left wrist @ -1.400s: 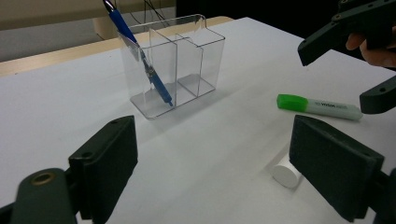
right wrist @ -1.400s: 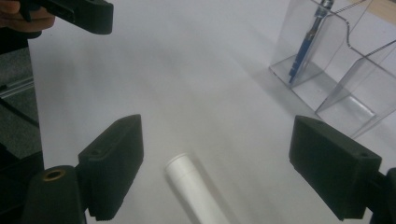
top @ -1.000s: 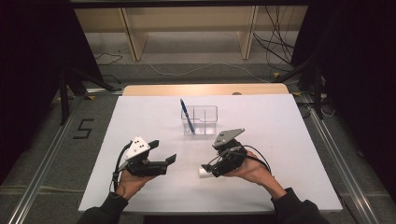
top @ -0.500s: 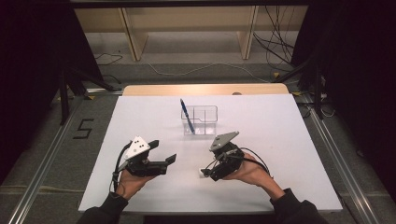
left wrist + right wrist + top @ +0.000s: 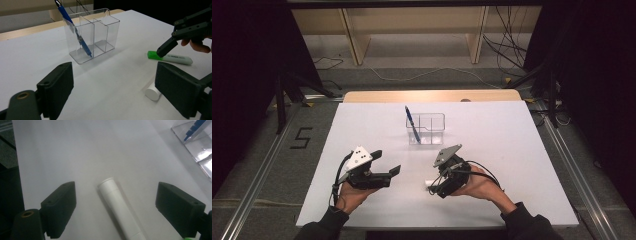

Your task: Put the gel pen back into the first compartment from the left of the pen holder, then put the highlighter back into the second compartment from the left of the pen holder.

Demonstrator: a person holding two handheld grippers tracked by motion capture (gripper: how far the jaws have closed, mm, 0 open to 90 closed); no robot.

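A white capped marker lies flat on the white table, between the wide-apart jaws of my right gripper, which is open and not touching it. In the high view the right gripper tilts down over the marker at the front centre. My left gripper hovers open to its left, jaws pointing right, holding nothing. From the left gripper I see the marker's end and a green-and-white highlighter lying under the right gripper's jaws.
A clear divided organizer stands at the table's centre with a blue pen leaning in its left compartment. The organizer and pen are ahead of the left gripper. The table's wooden back edge lies beyond.
My right gripper has dipped down and slightly leftward, bringing its open jaws around the white marker. The left gripper has stayed put.
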